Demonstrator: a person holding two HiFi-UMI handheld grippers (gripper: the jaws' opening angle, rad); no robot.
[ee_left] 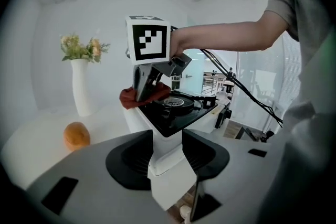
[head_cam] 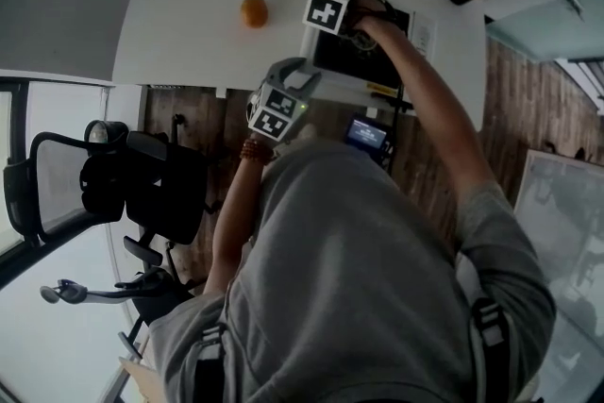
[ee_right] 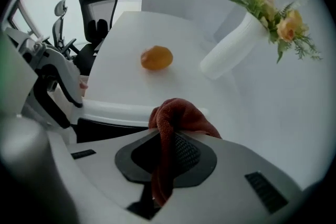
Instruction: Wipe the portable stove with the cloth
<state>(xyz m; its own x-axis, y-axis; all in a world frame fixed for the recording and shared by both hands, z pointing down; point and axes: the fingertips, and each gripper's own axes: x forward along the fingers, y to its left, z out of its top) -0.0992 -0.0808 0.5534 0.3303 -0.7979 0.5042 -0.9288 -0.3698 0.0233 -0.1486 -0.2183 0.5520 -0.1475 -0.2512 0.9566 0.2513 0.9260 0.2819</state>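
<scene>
Pinching: my right gripper [ee_right: 167, 136] is pressed together on the cloth [ee_right: 178, 113]. One fold runs down between the jaws and a bunch sticks out past the tips.
Cloth contact: the bunch sits on the stove [ee_left: 173, 115] at its far-left corner, over the white rim just beside the black top. I can't tell how hard it bears down.
Bracing: my left gripper [ee_left: 168, 147] stands wide, with the stove's near corner filling the gap. Both pads look to meet its sides, so I read this as a steadying hold.
Way to go: from the right gripper's tips, the burner [ee_left: 176, 102] lies just to the right and slightly back toward me. Nearly all the black top lies on that side, with only rim and table [ee_right: 131, 84] on the other.
Long axis: the stove's long side runs across in front of me, from the end under the right gripper away to its right. A stroke along it, judged from here, would carry the cloth rightward over the burner.
Nearer hand: the right, which is already on the top. The left is down at the near corner, short of the burner and occupied.
Progress, my guess: early in a pass, since the cloth is parked at one corner.
Risk: a sideways drag could shift the stove if the left hold is loose.
Off-path: the orange [ee_right: 156, 57] lies beyond the right tips, well apart.
</scene>
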